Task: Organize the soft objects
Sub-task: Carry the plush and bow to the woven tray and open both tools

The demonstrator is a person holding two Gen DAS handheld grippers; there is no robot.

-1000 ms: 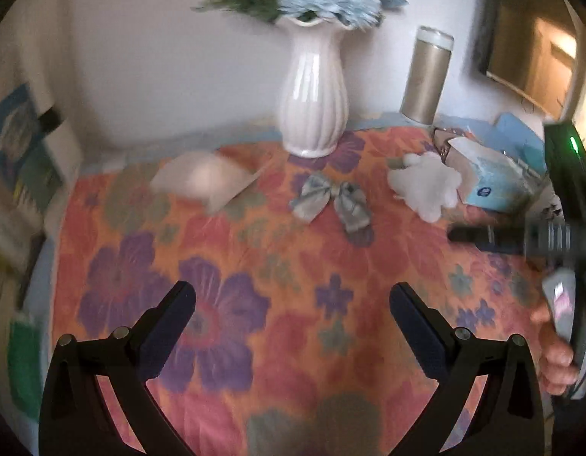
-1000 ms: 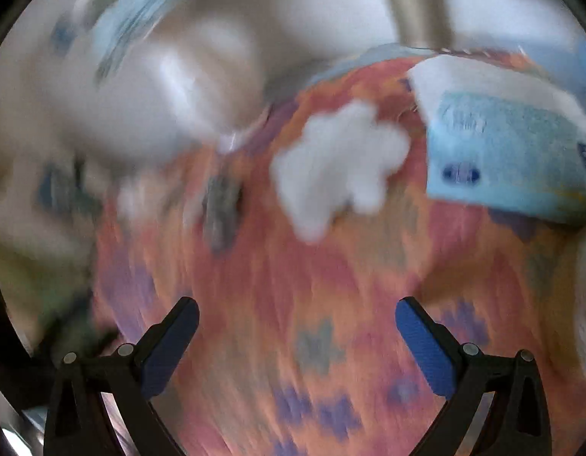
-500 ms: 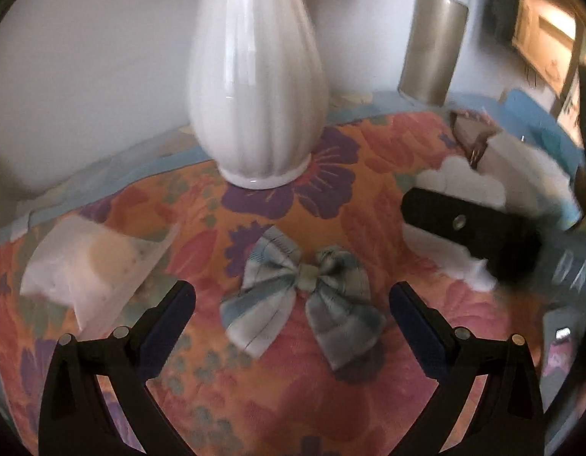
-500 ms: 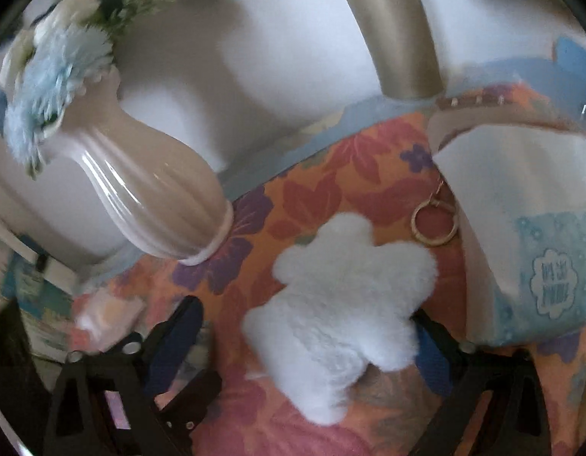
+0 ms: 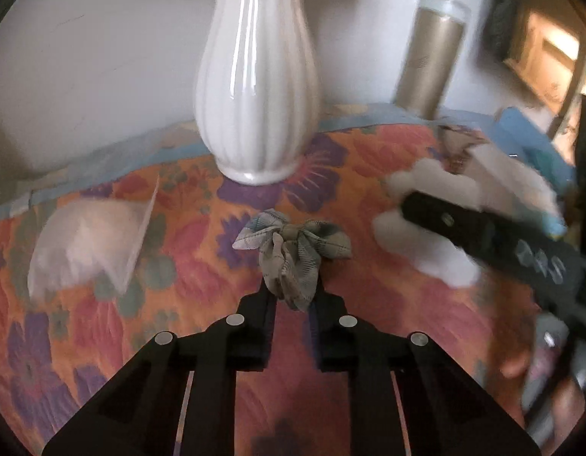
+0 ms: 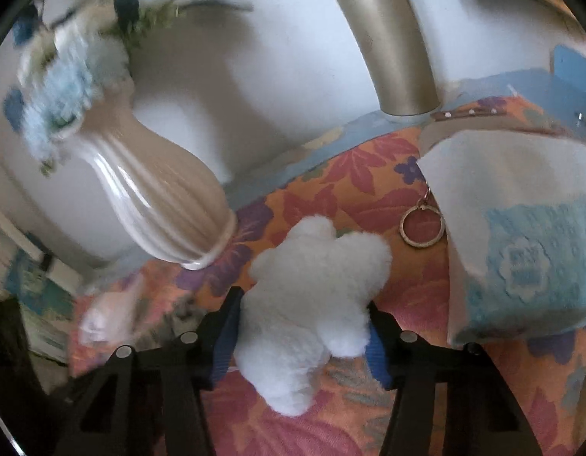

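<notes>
A grey-green plaid fabric bow (image 5: pixel 291 256) is bunched up between the fingers of my left gripper (image 5: pixel 292 296), which is shut on its near half on the floral cloth. A white fluffy plush (image 6: pixel 315 304) lies on the cloth and my right gripper (image 6: pixel 302 336) is closed around its body, blue pads pressing both sides. In the left wrist view the plush (image 5: pixel 426 224) lies to the right under the right gripper's black finger (image 5: pixel 483 231). A soft white pouch (image 5: pixel 87 243) lies at the left.
A white ribbed vase (image 5: pixel 255 83) with flowers stands just behind the bow, left of the plush (image 6: pixel 160 205). A gold tumbler (image 6: pixel 388 38) stands by the wall. A tissue pack (image 6: pixel 528 235) and a key ring (image 6: pixel 422 228) lie right of the plush.
Both grippers moved forward and closed. The left one went from open before the flat bow to shut on it, bunching it. The right one closed on the plush.
</notes>
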